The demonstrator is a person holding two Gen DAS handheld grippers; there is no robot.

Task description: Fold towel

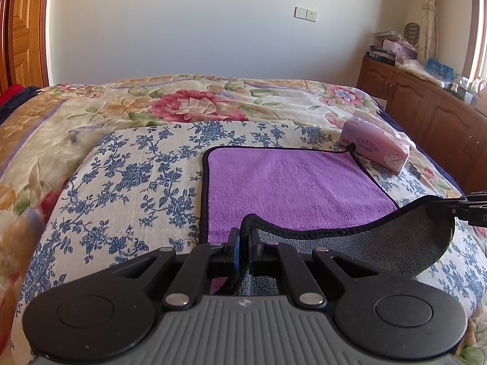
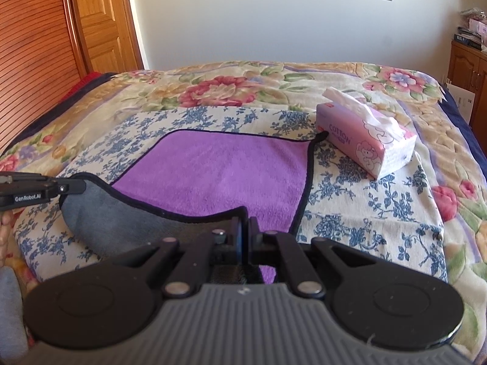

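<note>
Towel (image 1: 298, 182): purple plush top, grey underside, black piped hem, rounded corners; far half lies flat on blue-floral cloth (image 1: 127, 176), near edge lifted off it w/ grey side showing.
Near edge: hangs in a shallow sag btwn the two grippers.
Left gripper (image 1: 243, 240): low over the bed, pointing fwd; jaws pinched tight on towel's near-left corner, hem poking up btwn blue pads.
Right gripper (image 2: 243, 234): level w/ the left, pointing fwd; jaws clamped on near-right corner, hem curling over the tips.
Tissue pack (image 2: 365, 140): soft pink wrapper, white tissue tufting out top; sits just beside towel's far-right corner, touching its hang loop or nearly, can't tell.
Bed: flowered quilt (image 2: 237, 88) under the blue-floral cloth.
</note>
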